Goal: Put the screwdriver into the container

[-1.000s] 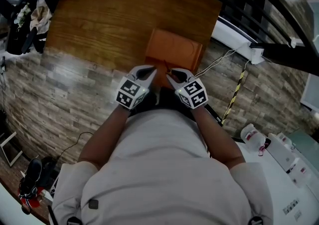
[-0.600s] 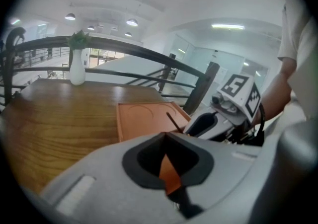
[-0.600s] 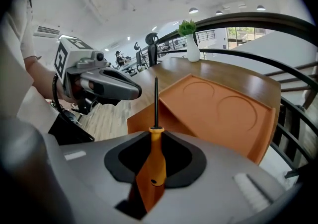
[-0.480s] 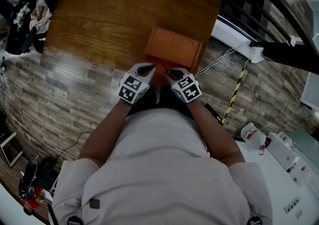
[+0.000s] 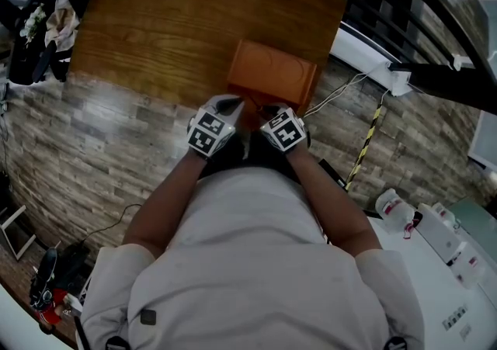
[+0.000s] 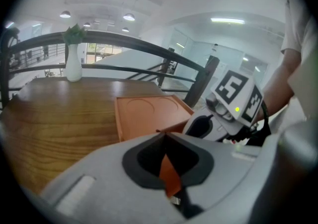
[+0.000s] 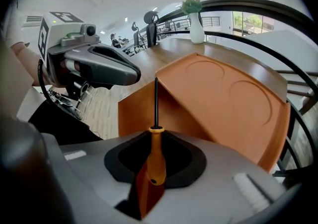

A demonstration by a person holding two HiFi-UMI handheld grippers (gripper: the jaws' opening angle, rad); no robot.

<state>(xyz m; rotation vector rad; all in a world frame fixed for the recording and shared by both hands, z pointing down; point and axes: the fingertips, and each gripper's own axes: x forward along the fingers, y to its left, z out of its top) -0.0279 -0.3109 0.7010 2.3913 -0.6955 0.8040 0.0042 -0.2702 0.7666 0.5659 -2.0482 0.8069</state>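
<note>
Grey-bodied, the right gripper (image 7: 155,137) pinches the screwdriver (image 7: 157,161) by its orange handle. The black shaft runs straight out ahead, and its tip lies at the near corner of the orange container (image 7: 223,99); whether it touches there I cannot tell. The left gripper (image 6: 164,134) is just beside it at the same corner, jaw tips pressed together. An orange sliver shows in the gap behind them, and I cannot tell if it is pinched. The container has two rings pressed into its flat top and sits at the near edge of the wooden table (image 5: 178,22). A white vase (image 6: 73,66) stands at the table's far edge, before a dark railing (image 6: 149,44).
</note>
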